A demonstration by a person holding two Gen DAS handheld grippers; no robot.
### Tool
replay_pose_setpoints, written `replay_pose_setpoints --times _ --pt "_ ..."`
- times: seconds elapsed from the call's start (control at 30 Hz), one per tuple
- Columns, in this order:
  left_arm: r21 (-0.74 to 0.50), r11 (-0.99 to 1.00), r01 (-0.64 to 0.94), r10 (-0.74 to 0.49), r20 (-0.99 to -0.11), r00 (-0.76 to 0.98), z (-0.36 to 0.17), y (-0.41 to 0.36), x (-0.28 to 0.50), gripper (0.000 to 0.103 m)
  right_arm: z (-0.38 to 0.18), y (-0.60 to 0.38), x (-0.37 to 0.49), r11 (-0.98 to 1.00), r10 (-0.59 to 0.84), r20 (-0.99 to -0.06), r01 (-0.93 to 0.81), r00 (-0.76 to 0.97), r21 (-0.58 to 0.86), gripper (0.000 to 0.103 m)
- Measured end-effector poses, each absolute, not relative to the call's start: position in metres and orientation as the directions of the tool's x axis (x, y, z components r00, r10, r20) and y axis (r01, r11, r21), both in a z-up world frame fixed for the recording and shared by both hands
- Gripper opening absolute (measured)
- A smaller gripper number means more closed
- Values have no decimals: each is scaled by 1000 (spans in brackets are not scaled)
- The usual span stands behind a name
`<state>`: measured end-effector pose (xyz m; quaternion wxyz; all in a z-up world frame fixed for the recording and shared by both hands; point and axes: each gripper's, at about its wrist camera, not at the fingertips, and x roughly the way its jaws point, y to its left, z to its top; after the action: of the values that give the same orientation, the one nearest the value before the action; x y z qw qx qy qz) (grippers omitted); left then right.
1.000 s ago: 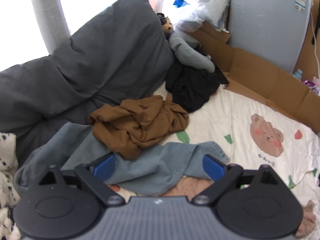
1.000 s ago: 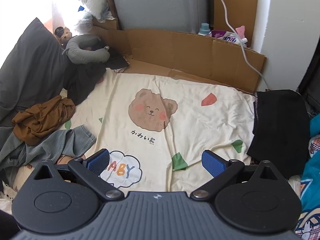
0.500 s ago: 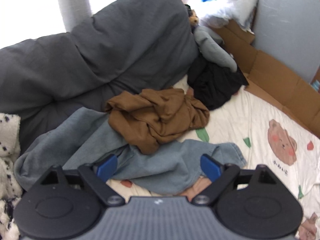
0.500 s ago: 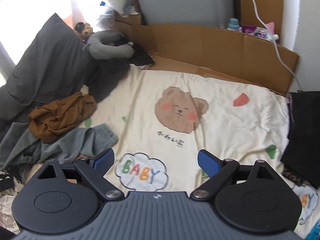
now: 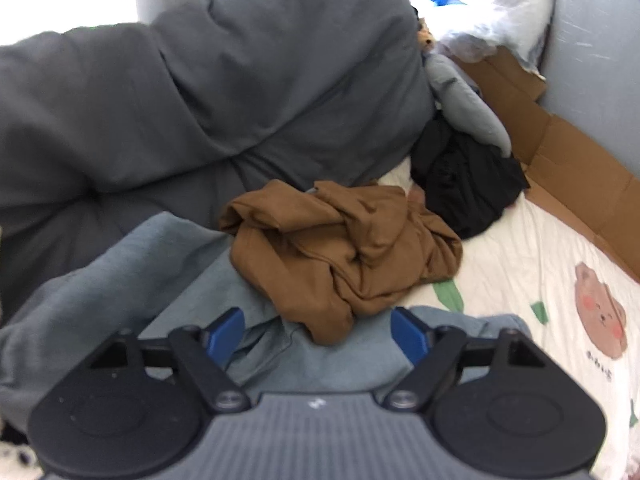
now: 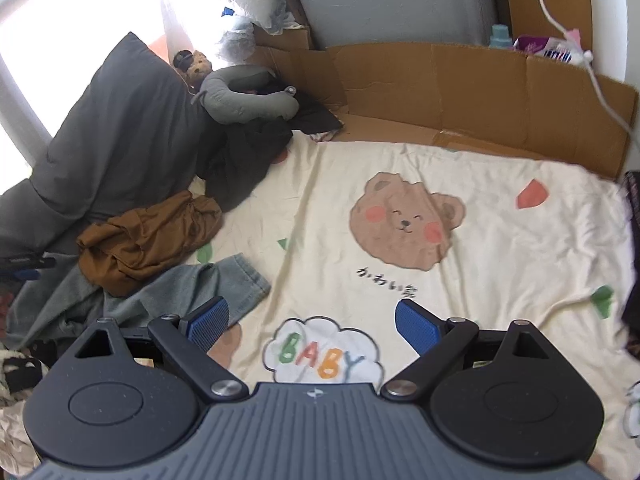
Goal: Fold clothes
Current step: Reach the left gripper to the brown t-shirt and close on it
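Left gripper point(image 5: 318, 336) fingers closing (nothing pinched) above jeans point(image 5: 320, 364); right gripper point(image 6: 312, 324) released over bare sheet point(image 6: 500, 280).

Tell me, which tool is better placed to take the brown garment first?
Left, probably. The left tool, its jaws closing with nothing gripped, faces the brown garment closely; the right tool faces bare sheet.

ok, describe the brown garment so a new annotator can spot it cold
Start from the cream bear-print sheet covering the bed, then go to its left edge, where the big dark grey duvet is heaped. The brown garment is the crumpled mound at the foot of that duvet, lying partly on the blue-grey jeans. It is the only warm tan piece there; the neighbouring black clothing is much darker.
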<state>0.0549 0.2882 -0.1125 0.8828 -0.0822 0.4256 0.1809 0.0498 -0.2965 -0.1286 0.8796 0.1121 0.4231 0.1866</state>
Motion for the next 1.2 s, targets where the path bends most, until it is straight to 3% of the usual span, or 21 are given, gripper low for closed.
replay_pose_setpoints --times 0.13,0.3,0.47,0.8,0.9,0.97,1.2 --pt "-12 918 -397 236 -788 569 -142 305 71 80 -149 -289 48 897 439 -701 -235 562 374 85" --pt "-82 896 -437 200 -803 561 -172 324 86 76 -164 -285 46 887 456 -690 -224 563 403 84" --pt "-102 872 -478 193 -827 528 -199 336 96 65 -173 -286 46 883 455 -691 -185 562 431 84" --pt "-113 832 -543 180 -871 457 -228 350 110 63 -174 -289 34 883 448 -686 -163 574 440 84" --pt "-127 824 -552 163 -880 445 -232 354 116 46 -171 -293 29 891 430 -692 -150 580 428 84" --pt "-151 818 -555 129 -892 432 -236 356 119 18 -168 -296 28 899 411 -702 -132 582 417 84" --pt "-160 833 -529 107 -892 438 -227 343 123 8 -150 -309 33 909 385 -709 -108 591 404 84"
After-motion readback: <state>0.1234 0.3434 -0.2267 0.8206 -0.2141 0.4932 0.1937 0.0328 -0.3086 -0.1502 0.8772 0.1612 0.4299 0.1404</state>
